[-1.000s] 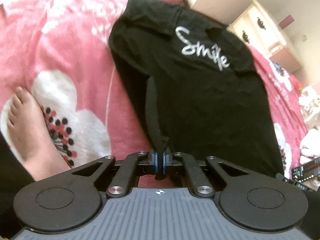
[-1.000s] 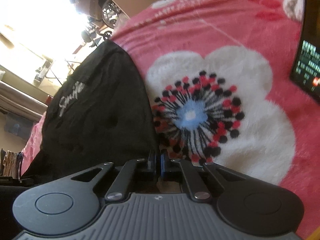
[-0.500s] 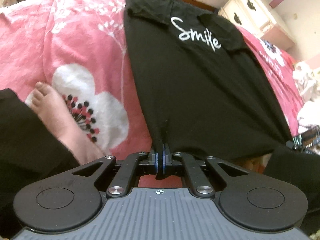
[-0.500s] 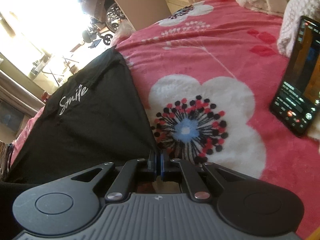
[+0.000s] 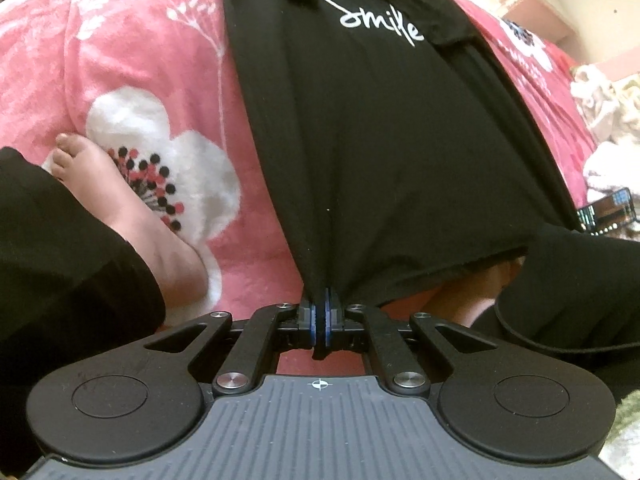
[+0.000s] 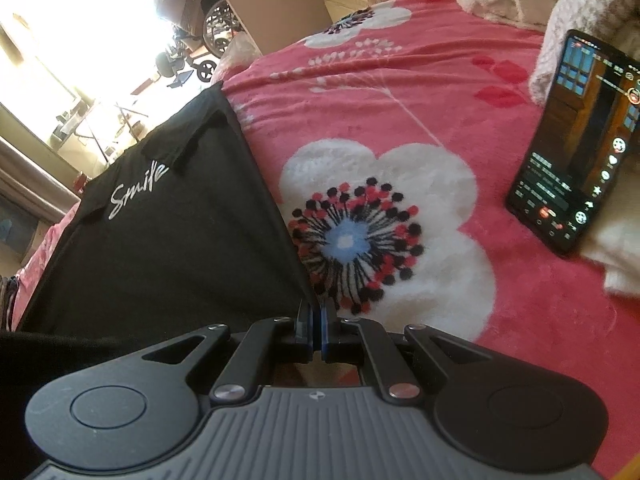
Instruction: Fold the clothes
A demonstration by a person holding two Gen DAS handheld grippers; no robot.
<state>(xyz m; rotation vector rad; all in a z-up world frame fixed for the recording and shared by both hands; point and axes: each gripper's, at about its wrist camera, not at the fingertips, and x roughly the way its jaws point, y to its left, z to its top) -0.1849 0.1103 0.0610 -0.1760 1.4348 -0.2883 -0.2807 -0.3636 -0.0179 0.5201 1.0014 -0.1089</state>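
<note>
**Inspector:** Since the earlier frames, the black cotton T-shirt with white "Smile" lettering [image 5: 380, 128] has been drawn toward both cameras; its lettering now sits at the top centre of the left view, and the cloth looks tauter.

**Clerk:** State of the tools?

**Inspector:** Left hand-held gripper [image 5: 321, 316], lower centre of its frame, is clenched on a bunched piece of the shirt's hem. Right hand-held gripper [image 6: 316, 326] is clamped at the hem's other corner, where the shirt's edge runs down into the pads. In my judgement both corners are held so the body can be stretched flat over the pink fleece bed blanket with white flowers [image 6: 400, 92] before a fold is laid.

**Clerk:** Differences between views?

**Inspector:** Only the left view shows a bare foot [image 5: 116, 200] at mid-left and the sagging hem between the grips. Only the right view shows the upright dark smartphone with a lit screen [image 6: 580, 140] clearly at the right edge, plus the bright window at upper left.
</note>
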